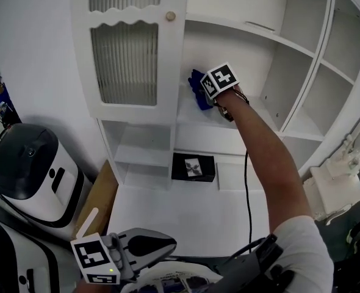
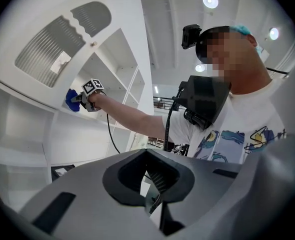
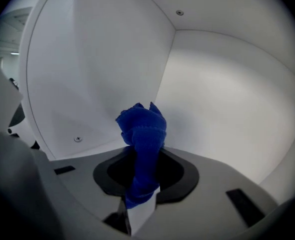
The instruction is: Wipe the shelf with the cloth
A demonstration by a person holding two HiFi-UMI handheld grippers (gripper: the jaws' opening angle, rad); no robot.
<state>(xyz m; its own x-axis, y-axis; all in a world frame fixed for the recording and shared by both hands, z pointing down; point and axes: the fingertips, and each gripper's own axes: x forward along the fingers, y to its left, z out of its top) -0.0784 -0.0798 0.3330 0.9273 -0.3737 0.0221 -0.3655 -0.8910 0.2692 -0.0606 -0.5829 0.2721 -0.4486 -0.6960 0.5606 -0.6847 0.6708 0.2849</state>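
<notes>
Our right tongs (image 3: pixel 141 196) clamp the crumpled blue cloth (image 3: pixel 143 126) at frame centre, at the white cabinet shelf (image 1: pixel 189 113). Our left tongs (image 1: pixel 144 246) rest shut and empty, lower left. We should press the cloth flat and sweep into the corner.

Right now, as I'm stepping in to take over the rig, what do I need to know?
Right gripper: shut on the blue cloth, reaching into the shelf beside the cabinet door.
Left gripper: shut, empty, held low near the body.
Done: the cloth is gripped and at the shelf.
Left: the wiping. How much is already wiped can't be told.
</notes>
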